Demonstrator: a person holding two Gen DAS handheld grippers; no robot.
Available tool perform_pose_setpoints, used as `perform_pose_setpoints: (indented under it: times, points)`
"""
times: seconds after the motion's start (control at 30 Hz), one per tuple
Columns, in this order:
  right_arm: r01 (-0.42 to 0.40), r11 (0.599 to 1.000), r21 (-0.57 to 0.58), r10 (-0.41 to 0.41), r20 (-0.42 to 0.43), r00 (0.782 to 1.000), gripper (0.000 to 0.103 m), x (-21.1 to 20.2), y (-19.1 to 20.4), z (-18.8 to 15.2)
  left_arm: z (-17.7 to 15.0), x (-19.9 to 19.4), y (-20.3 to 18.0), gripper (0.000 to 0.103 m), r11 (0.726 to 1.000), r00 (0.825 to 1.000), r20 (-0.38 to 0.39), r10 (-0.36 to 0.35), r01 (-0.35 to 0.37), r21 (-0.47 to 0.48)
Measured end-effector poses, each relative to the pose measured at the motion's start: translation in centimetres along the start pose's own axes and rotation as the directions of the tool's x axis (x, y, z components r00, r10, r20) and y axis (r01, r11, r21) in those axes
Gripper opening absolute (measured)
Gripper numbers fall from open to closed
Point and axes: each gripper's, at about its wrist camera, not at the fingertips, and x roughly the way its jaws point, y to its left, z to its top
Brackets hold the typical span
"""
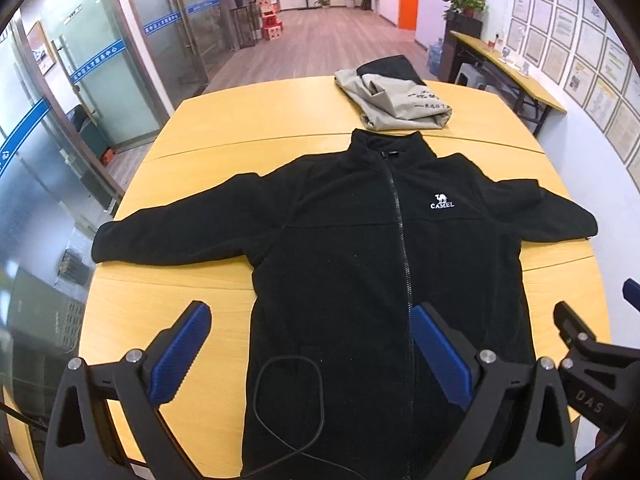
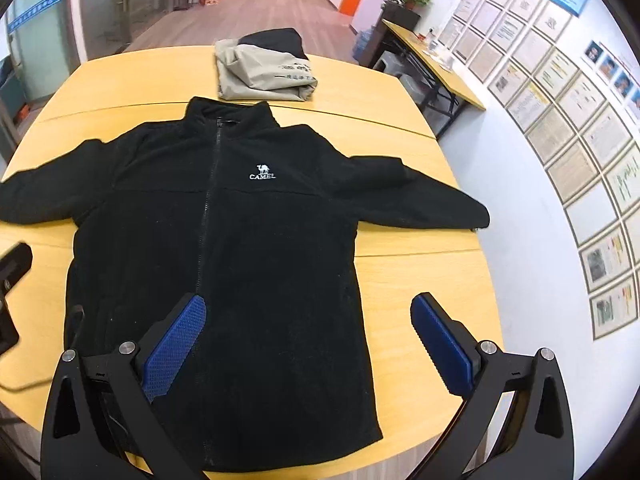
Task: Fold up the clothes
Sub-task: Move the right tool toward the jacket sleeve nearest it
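Both claws, left claw (image 1: pixel 310 354) and right claw (image 2: pixel 308 346), gape wide above the spread black jacket (image 1: pixel 380 264) on the worktop (image 1: pixel 208 184); folding seems unstarted, so grip a sleeve next.

Matt fleece jacket (image 1: pixel 360 260), smooth wood-look table (image 1: pixel 208 152)

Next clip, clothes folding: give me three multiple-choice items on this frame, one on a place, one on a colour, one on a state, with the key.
1. Where is the folded grey garment?
A. beyond the jacket's collar
B. on a sleeve
C. under the hem

2. What colour is the jacket?
A. red
B. black
C. white

3. How is the jacket lying on the table?
A. folded in half
B. rolled up
C. spread flat, sleeves out

Key: A, it lies just past the collar; B, black fleece with a white logo; C, both sleeves stretch sideways, while the left gripper and right gripper are open above the hem.
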Motion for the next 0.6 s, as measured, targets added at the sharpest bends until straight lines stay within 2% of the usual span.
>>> perform_pose_setpoints:
  times: [0.2,0.4,0.57,0.6]
  points:
    - [-0.036,0.999,-0.026,0.037,0.043,0.998,0.103,0.9,-1.3,0.9,0.5,0.4,-1.6,0.102,0.999,0.999,0.01,0.041,-0.04,-0.032]
    - [-0.077,0.996,-0.04,0.079,0.039,0.996,0.103,3.1,-2.1,1.9,1.1,1.6,-3.0,0.102,0.995,0.997,-0.005,0.071,-0.072,-0.069]
    - [-0.1,0.994,-0.042,0.102,0.062,0.993,0.103,5.3,-3.5,2.5,1.9,2.5,-4.7,0.102,0.997,0.999,-0.003,0.041,-0.041,-0.066]
    - [-0.107,0.993,-0.052,0.111,0.087,0.99,0.103,5.4,-4.2,2.5,2.1,2.7,-4.9,0.102,0.996,0.999,0.0,0.043,-0.043,-0.073]
